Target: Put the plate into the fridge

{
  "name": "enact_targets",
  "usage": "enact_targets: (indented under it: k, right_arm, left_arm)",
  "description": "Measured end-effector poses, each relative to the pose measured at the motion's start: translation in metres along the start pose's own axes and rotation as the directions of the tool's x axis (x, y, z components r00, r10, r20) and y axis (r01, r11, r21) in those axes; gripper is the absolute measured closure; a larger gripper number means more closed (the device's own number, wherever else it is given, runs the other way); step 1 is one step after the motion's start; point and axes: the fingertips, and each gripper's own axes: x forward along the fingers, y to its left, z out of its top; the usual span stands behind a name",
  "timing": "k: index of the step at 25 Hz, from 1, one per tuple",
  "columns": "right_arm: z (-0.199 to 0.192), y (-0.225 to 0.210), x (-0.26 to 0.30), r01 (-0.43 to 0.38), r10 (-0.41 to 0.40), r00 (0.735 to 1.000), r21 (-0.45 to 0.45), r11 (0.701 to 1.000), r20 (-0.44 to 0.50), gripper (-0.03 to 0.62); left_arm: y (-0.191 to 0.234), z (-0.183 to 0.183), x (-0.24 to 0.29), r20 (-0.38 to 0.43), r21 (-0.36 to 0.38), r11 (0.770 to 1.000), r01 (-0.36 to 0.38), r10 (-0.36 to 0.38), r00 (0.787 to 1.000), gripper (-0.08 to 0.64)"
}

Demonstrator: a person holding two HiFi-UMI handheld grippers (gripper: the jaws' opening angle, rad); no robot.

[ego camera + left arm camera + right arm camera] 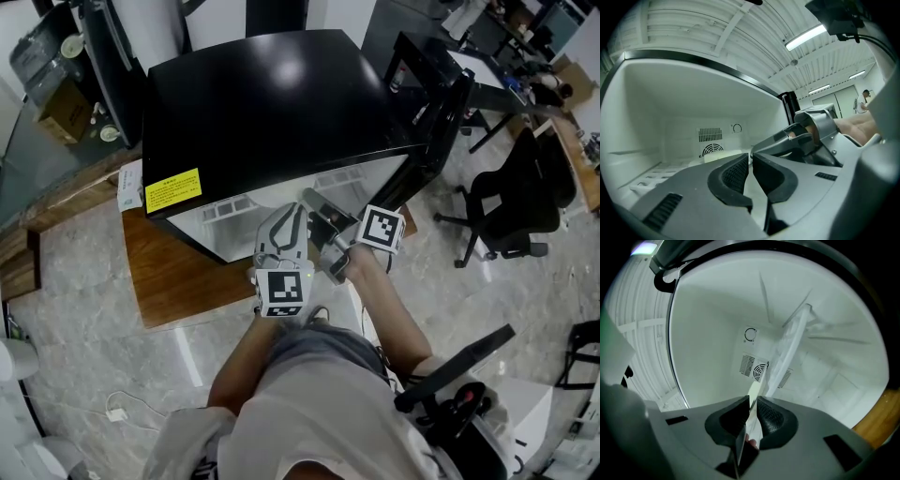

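The black fridge (272, 103) stands with its door (441, 122) swung open to the right and its white inside (670, 108) showing. Both grippers are at the opening. My right gripper (753, 401) is shut on a thin white plate (755, 391), seen edge-on between its pads. In the left gripper view the plate (723, 156) lies low inside the fridge, ahead of the right gripper (757, 150). My left gripper (750, 161) sits just left of it, shut, with nothing between its pads. In the head view the left gripper (284, 217) and right gripper (317, 204) are side by side.
The fridge rests on a low wooden platform (169, 272) on a marble floor. A vent grille (710, 135) and a dial (736, 128) are on the fridge's back wall. A black office chair (511, 206) stands to the right, desks behind it.
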Motion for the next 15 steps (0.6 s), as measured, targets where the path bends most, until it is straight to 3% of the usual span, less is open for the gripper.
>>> enact_targets:
  k: [5, 8, 11, 12, 13, 14, 15]
  right_arm:
    - [-0.002, -0.003, -0.008, 0.048, -0.051, 0.998, -0.069, 0.996, -0.046, 0.552]
    - [-0.011, 0.001, -0.008, 0.070, -0.102, 0.983, -0.200, 0.977, -0.152, 0.554]
    - [-0.014, 0.011, -0.016, 0.067, -0.144, 0.969, -0.352, 0.934, -0.199, 0.554]
    - [-0.011, 0.014, -0.020, 0.073, -0.167, 0.968, -0.425, 0.902, -0.187, 0.554]
    - [-0.005, 0.016, -0.022, 0.095, -0.203, 0.967, -0.520, 0.849, -0.156, 0.554]
    - [0.003, 0.015, -0.024, 0.130, -0.250, 0.962, -0.626, 0.769, -0.108, 0.554]
    - [0.011, 0.012, -0.024, 0.168, -0.301, 0.952, -0.725, 0.668, -0.057, 0.554]
  left_arm:
    - [0.009, 0.002, 0.013, -0.007, 0.010, 0.998, -0.058, 0.059, 0.998, 0.517]
    - [0.020, 0.000, 0.014, -0.014, -0.015, 0.996, -0.088, 0.087, 0.996, 0.517]
    - [0.024, 0.000, 0.013, -0.015, -0.027, 0.996, -0.089, 0.089, 0.996, 0.517]
    - [0.024, 0.000, 0.013, -0.015, -0.028, 0.996, -0.088, 0.088, 0.996, 0.517]
    - [0.024, 0.000, 0.014, -0.016, -0.029, 0.996, -0.088, 0.088, 0.996, 0.517]
    - [0.025, 0.000, 0.016, -0.016, -0.030, 0.996, -0.088, 0.088, 0.996, 0.517]
    - [0.025, 0.000, 0.018, -0.015, -0.030, 0.996, -0.089, 0.089, 0.996, 0.517]
